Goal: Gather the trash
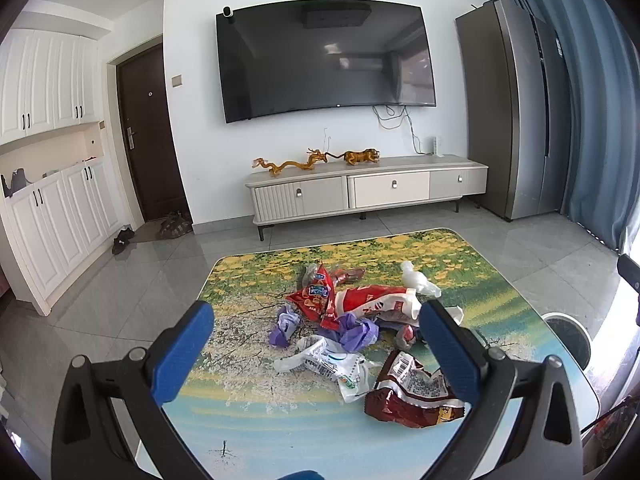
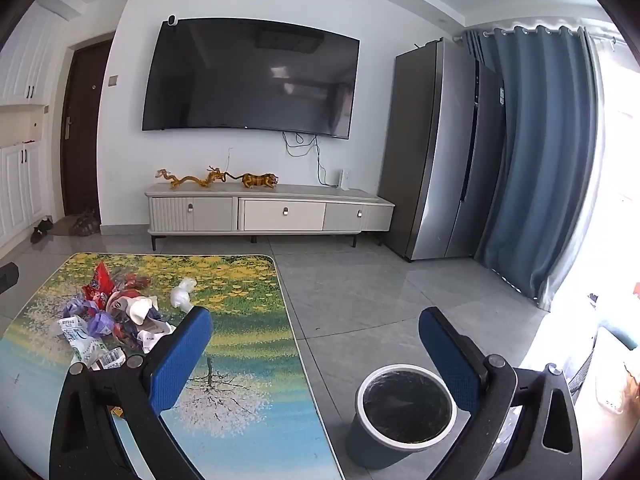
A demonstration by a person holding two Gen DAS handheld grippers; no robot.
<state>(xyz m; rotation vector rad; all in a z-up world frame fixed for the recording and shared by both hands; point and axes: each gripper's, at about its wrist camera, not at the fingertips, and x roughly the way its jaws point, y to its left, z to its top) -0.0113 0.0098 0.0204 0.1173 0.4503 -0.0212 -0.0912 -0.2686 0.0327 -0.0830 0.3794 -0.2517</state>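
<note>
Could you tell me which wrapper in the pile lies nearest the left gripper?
The dark maroon snack bag, beside the left gripper's right-hand finger; the red and purple wrappers lie farther back.

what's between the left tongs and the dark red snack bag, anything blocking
Nothing visible. The left tongs hang open above the table, and the dark red snack bag lies at the near edge of the trash pile, on top and uncovered, by the right finger. The white wrapper lies beside it.
</note>
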